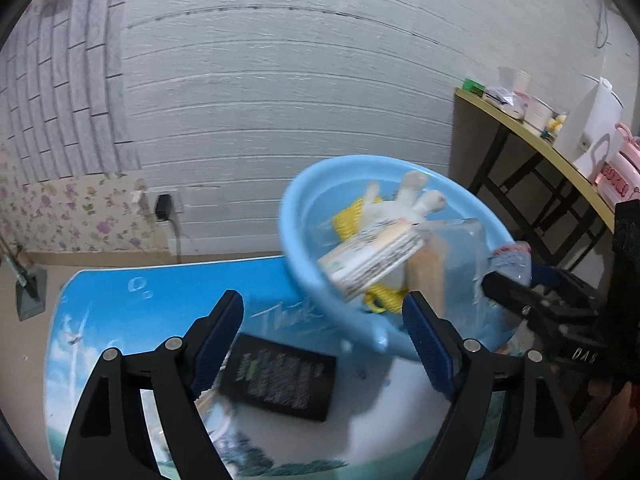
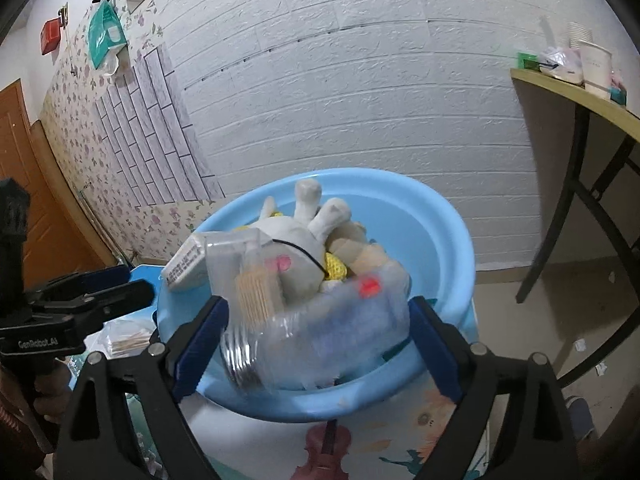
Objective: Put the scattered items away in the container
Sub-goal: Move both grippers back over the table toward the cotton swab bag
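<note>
A light blue basin (image 1: 304,264) (image 2: 440,216) stands on the small printed table. It holds a white plush toy (image 2: 296,248) (image 1: 404,200), yellow knitted pieces (image 1: 348,216), a clear toothpick box (image 2: 248,276) and a small printed carton (image 1: 372,256) (image 2: 186,266), which is blurred. A clear plastic bottle (image 2: 320,336) is blurred over the basin's near rim, between the fingers of my open right gripper (image 2: 316,344). My left gripper (image 1: 324,340) is open and empty above the table, left of the basin. A black box (image 1: 280,376) lies on the table below it.
The table (image 1: 120,320) has a blue sky print. A clear packet of cotton swabs (image 2: 128,340) lies at its left side. A yellow-topped side table (image 1: 532,136) (image 2: 580,96) with cups and a kettle stands at the right. A white brick wall is behind.
</note>
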Motion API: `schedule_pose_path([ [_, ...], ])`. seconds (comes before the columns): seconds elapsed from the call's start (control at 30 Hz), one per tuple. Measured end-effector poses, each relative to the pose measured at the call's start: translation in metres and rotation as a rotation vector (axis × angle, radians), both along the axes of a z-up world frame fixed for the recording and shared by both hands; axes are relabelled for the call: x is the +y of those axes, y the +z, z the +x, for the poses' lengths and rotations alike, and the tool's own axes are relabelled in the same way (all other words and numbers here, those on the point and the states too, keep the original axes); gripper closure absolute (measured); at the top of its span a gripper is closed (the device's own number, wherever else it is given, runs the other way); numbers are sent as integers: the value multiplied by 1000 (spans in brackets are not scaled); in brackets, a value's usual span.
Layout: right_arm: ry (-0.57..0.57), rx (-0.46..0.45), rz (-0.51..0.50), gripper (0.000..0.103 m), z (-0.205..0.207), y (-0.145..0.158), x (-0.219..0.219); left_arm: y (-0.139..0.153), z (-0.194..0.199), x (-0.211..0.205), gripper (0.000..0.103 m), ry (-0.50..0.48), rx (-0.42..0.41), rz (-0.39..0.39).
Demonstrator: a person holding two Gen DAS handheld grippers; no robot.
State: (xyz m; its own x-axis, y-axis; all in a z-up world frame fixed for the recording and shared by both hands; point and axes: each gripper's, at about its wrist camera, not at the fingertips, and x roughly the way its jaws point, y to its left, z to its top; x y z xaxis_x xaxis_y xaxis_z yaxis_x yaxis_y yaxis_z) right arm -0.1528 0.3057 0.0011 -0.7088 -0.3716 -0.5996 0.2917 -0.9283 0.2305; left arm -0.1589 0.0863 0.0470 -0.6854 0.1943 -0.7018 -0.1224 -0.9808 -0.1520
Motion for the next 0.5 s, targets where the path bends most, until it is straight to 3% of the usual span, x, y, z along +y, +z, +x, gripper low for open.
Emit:
schedule_pose_path([
  [0.5, -52, 58, 69, 11, 36, 27, -12, -14, 51, -65, 21, 110, -26, 19],
])
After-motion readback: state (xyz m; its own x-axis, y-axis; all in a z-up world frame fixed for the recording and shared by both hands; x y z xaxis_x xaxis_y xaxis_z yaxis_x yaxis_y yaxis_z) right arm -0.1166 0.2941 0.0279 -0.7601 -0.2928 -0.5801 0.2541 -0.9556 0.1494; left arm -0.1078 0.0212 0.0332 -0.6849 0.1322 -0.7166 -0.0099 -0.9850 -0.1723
